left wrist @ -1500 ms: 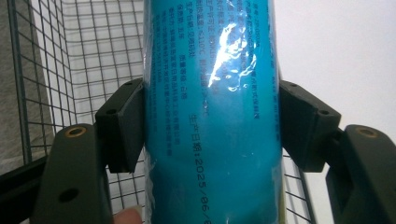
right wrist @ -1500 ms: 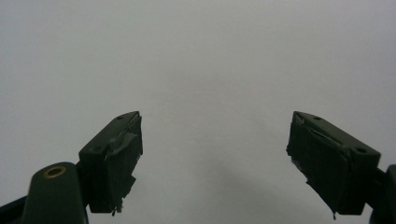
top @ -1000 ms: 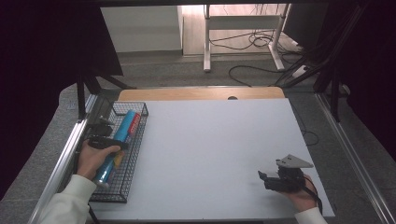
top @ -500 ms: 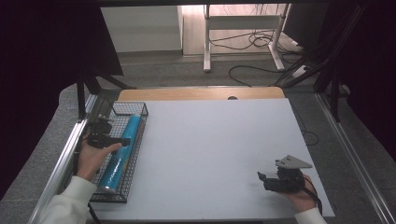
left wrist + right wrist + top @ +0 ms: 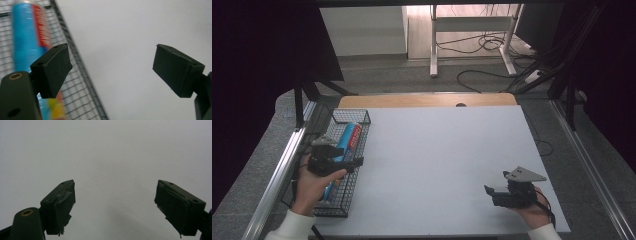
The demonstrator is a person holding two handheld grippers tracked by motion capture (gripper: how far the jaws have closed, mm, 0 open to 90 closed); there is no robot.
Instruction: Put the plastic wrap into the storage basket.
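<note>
Left tool (image 5: 354, 162) gapes over basket's (image 5: 343, 206) inner rim, beside open table (image 5: 437, 165).

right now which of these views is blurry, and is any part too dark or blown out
Left gripper view: the blue tube in the wire basket is smeared by motion, the left gripper sharper. Right gripper view: evenly lit, soft shadow on the white table. High view: table bright, surroundings nearly black, glare on the floor at top.
</note>
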